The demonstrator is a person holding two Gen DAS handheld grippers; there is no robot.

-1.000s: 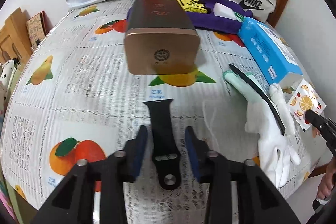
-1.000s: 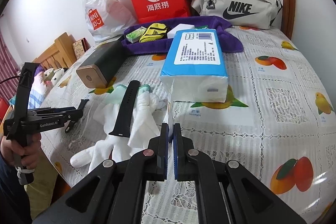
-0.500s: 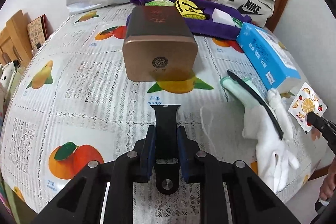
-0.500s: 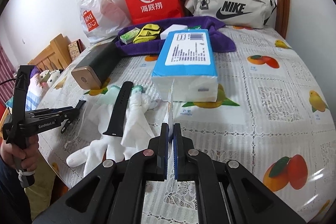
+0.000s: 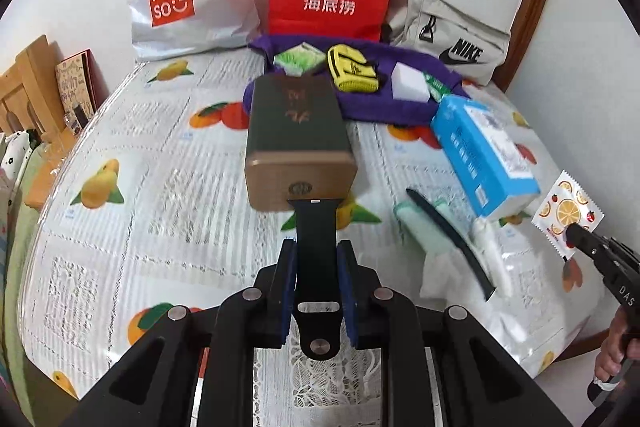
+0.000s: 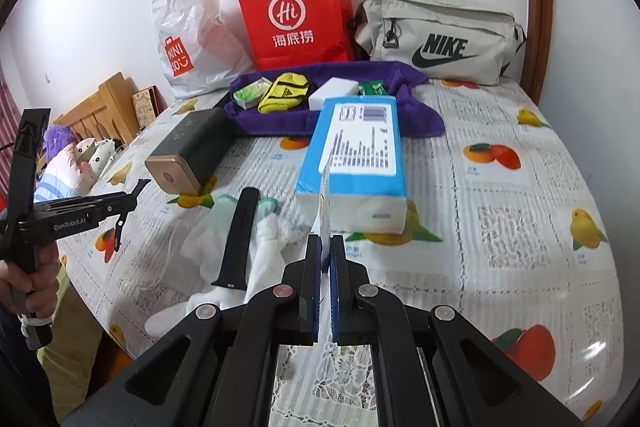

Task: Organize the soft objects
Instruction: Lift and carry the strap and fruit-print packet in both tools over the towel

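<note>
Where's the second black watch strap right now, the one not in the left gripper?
In the right wrist view the loose black watch strap lies left of centre on the white gloves, between the brown box and blue tissue pack.

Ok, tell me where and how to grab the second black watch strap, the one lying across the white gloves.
Grip the black watch strap across its narrow width near the middle, coming down from above with one finger on each long edge. It lies flat and long, running from the near buckle end away toward the brown box, so only its thin edges offer purchase. The white gloves under it are soft and may get pinched too.
</note>
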